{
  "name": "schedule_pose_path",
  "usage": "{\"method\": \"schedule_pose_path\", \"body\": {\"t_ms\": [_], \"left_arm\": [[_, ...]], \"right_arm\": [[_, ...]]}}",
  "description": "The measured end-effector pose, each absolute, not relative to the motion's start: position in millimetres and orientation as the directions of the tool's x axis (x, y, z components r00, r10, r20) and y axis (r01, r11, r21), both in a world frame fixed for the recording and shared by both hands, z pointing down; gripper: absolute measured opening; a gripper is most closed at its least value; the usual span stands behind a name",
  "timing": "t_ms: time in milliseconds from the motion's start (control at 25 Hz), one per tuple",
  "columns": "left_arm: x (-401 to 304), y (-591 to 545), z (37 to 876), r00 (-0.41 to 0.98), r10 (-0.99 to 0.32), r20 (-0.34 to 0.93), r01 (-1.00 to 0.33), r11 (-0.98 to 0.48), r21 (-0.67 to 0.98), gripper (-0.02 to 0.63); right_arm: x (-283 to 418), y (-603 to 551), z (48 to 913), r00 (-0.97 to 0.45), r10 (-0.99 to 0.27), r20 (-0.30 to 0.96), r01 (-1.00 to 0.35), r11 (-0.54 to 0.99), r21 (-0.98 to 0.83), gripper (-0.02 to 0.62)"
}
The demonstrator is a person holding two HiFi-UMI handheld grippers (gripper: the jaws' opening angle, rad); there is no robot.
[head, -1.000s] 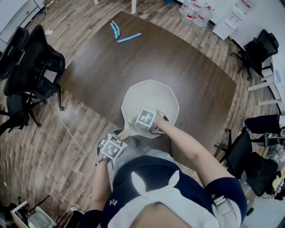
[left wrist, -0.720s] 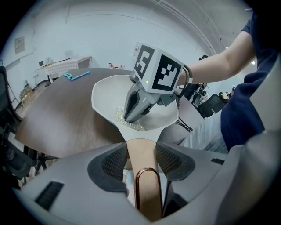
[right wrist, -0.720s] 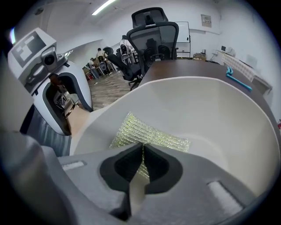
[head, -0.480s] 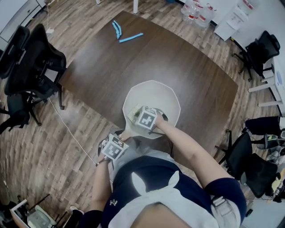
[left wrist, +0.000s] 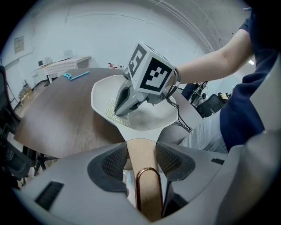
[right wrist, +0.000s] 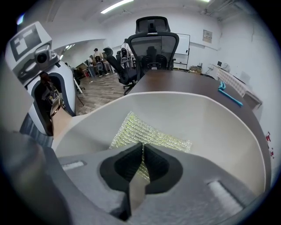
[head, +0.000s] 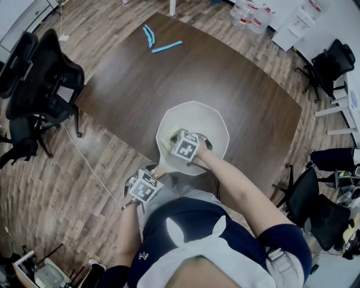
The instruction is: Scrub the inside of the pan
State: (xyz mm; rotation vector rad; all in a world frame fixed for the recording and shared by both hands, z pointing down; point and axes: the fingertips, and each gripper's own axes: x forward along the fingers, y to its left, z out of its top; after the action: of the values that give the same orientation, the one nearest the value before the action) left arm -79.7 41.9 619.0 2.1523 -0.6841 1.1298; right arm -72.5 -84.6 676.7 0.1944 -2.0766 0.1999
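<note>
A cream pan (head: 197, 108) with an angular rim sits at the near edge of the dark table (head: 140, 84). Its wooden handle (left wrist: 142, 156) points toward me, and my left gripper (left wrist: 141, 165) is shut on it. In the head view that gripper (head: 153, 174) shows just below the pan. My right gripper (head: 172, 140) reaches into the pan's left side, shut on a yellow-green scrub cloth (right wrist: 147, 134). The cloth (left wrist: 112, 115) lies spread against the pan's inner wall (right wrist: 210, 127). In the right gripper view the jaws (right wrist: 142, 160) pinch the cloth's near edge.
Blue plastic pieces (head: 153, 39) lie at the table's far end. Black office chairs stand at the left (head: 39, 79) and at the right (head: 332, 62). Water bottles (head: 247, 14) stand on the floor beyond the table. A cable (head: 90, 169) runs across the wood floor.
My right gripper has shifted a little up and right inside the pan, dragging the cloth, which now shows at the pan's left wall. The left gripper keeps the handle still.
</note>
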Motion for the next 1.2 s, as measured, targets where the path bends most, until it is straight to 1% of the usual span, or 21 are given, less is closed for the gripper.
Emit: {"method": "schedule_pose_path", "body": {"t_ms": [120,600,1200], "left_arm": [[-79.8,41.6,619.3,0.502,-0.163,0.85,-0.679,-0.683,0.27,0.21],[-79.8,40.2,618.2,0.501,-0.17,0.848,-0.688,-0.673,0.271,0.21],[-81.3,39.0,618.6,0.503,-0.167,0.848,-0.691,-0.667,0.278,0.21]], "right_arm": [[-72.1,-92.4,677.0,-0.479,-0.085,0.874,-0.243,0.969,-0.038,0.012],[-69.9,-109.3,676.7,-0.47,-0.109,0.876,-0.248,0.969,-0.012,0.012],[-45.5,-147.7,681.7,-0.417,-0.191,0.888,-0.351,0.936,0.037,0.012]]}}
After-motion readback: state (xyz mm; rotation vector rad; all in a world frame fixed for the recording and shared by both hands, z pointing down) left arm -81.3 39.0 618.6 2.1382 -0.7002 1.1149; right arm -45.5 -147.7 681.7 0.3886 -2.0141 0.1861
